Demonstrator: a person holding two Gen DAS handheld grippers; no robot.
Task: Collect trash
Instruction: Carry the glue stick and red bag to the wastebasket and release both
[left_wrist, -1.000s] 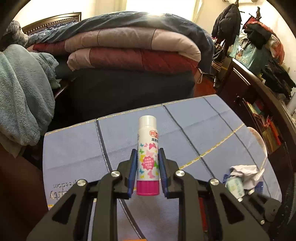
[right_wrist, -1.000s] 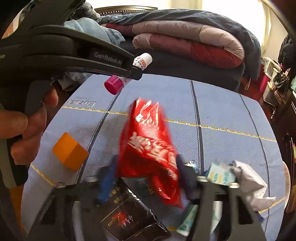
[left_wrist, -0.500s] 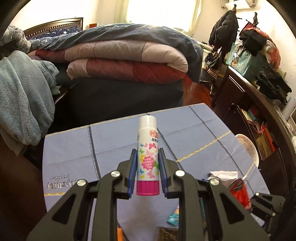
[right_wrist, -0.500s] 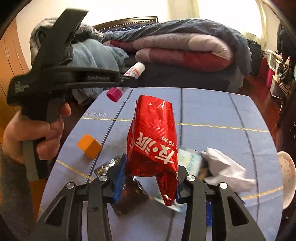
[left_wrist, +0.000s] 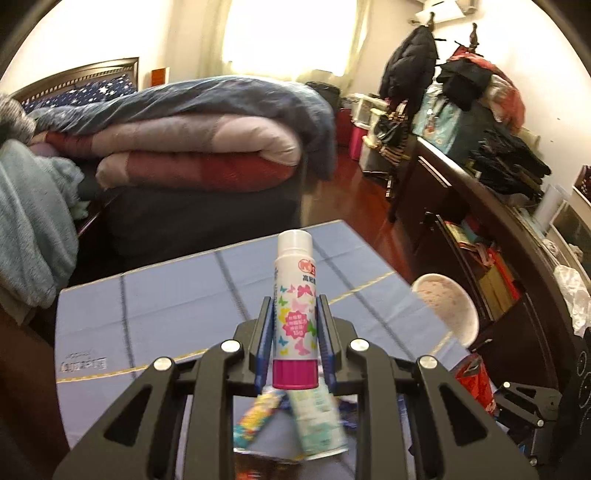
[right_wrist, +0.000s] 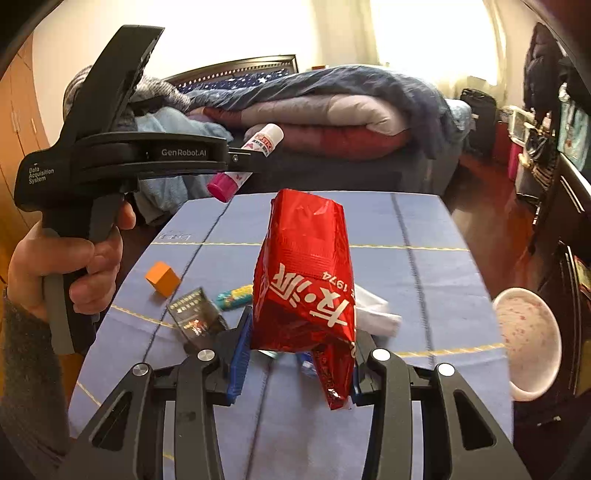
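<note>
Overall, your left gripper (left_wrist: 294, 334) was clamped on a glue stick (left_wrist: 295, 314), held clear above the blue tablecloth (right_wrist: 424, 229). Your right gripper (right_wrist: 300, 363) pinched a red snack bag (right_wrist: 306, 280), lifted off the cloth. A black wrapper (right_wrist: 195, 314), an orange block (right_wrist: 162, 277) and a crumpled tissue (right_wrist: 376, 314) lay on the cloth beneath.

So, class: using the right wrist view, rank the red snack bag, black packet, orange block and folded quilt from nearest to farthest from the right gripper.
1. Red snack bag, held in the right gripper.
2. Black packet, just left.
3. Orange block, farther left.
4. Folded quilt, beyond the table.
</note>
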